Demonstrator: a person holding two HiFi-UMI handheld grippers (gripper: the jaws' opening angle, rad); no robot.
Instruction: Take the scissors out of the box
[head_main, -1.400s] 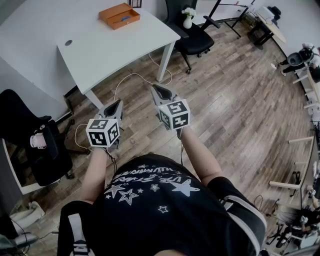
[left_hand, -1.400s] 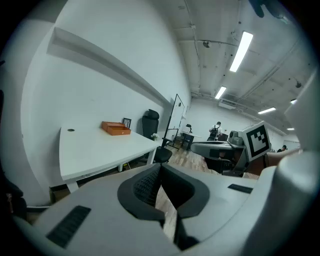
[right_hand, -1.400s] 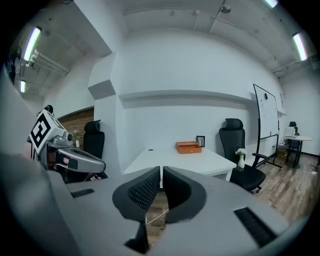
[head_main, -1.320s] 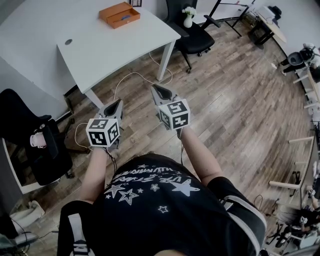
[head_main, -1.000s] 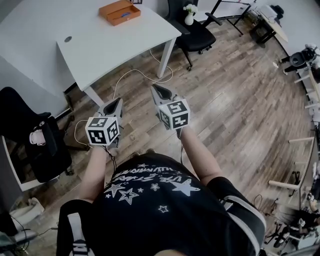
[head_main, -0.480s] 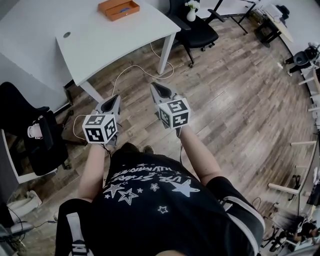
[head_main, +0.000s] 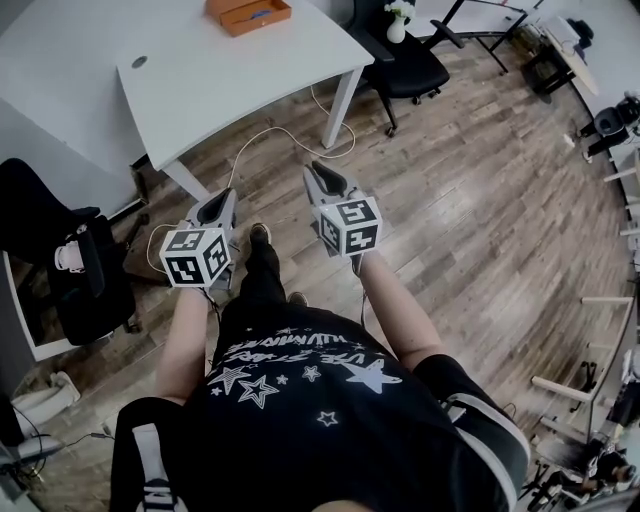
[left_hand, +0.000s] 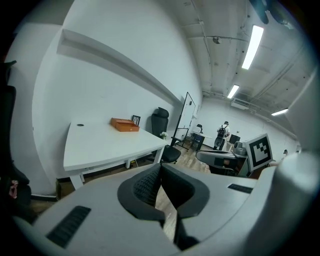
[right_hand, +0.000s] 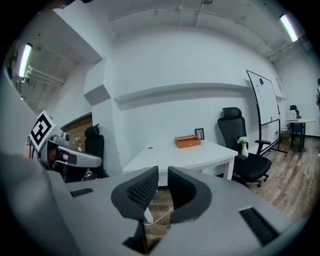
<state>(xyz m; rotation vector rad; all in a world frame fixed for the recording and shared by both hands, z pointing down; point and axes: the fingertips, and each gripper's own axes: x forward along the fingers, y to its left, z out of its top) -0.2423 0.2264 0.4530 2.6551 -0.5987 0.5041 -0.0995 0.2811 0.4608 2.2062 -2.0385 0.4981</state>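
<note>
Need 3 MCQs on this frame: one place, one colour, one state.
1. The orange box sits:
A) on the white table
B) on the floor
C) on a chair

2. The office chair beside that table is:
A) red
B) black
C) white

3. The right claw is:
A) shut on scissors
B) wide open
C) shut, empty

Answers:
1 A, it lies at the tabletop's far end.
2 B, seat and back are black.
3 C, the pads nearly meet with nothing between them.
</note>
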